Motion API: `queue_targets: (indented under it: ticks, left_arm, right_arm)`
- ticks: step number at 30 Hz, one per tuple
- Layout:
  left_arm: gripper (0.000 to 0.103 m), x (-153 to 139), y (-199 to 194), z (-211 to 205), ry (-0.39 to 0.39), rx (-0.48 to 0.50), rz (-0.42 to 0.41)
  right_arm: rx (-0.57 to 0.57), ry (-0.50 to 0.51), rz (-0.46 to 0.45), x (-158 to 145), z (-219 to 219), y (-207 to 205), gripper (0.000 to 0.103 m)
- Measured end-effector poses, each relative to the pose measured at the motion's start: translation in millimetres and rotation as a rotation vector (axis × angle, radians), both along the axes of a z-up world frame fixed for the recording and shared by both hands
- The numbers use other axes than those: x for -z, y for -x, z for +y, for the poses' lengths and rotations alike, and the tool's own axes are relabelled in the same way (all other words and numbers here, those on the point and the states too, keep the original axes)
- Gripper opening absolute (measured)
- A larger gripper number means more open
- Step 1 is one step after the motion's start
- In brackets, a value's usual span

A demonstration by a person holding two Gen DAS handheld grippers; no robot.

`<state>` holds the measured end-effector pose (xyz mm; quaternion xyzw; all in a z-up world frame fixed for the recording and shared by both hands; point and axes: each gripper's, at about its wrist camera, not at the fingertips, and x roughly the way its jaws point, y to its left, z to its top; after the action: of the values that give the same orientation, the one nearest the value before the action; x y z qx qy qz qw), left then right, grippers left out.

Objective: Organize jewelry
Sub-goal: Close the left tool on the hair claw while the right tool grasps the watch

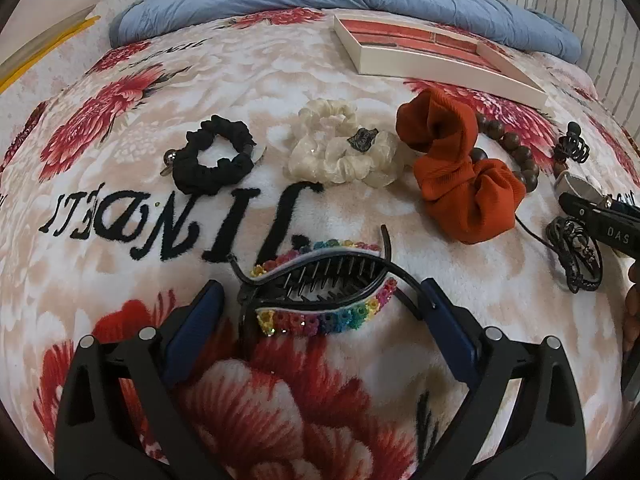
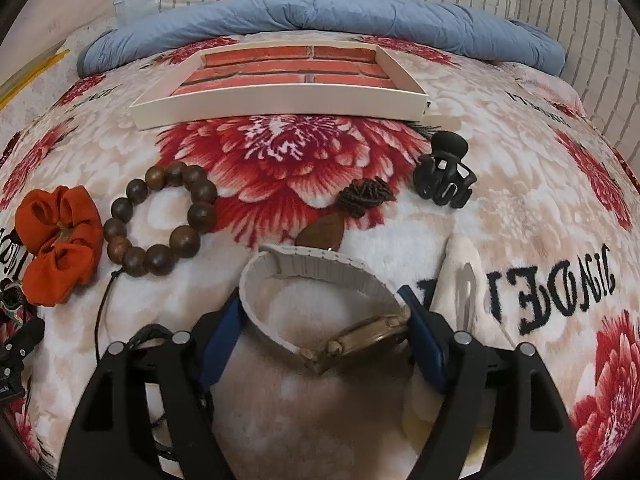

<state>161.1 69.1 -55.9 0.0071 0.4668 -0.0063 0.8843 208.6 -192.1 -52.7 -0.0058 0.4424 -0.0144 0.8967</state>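
Tilting downward, right tongs [image 2: 320,320] straddle the watch [image 2: 320,312].

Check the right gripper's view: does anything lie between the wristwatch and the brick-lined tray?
Partly. From the watch between the right gripper fingers, a brown pendant and seed bead lie toward the tray; all are low.

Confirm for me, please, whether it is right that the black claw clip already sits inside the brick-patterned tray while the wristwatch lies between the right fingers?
Not quite: the right wrist view shows the black claw clip on the blanket, in front of the tray. The wristwatch does lie between the right fingers.
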Motion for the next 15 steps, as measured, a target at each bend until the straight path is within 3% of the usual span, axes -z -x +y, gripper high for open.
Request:
queue_targets:
  ticks: [4, 8, 15]
  left_arm:
    - [0.086, -2.3, 2.5, -2.0, -0.011, 0.001, -0.013]
    - [0.083, -3.9, 5.2, -4.0, -0.023, 0.005, -0.021]
    - [0.083, -4.0, 5.6, -1.6, -0.009, 0.004, -0.022]
  right_arm:
    - [-0.001, -0.001, -0.018, -3.7, -2.3, 3.2, 0.052]
    - [0.001, -0.001, -0.021, -5.3, -5.9, 5.0, 0.044]
    - [-0.018, -0.054, -0.025, -12.2, -12.9, 13.4, 0.054]
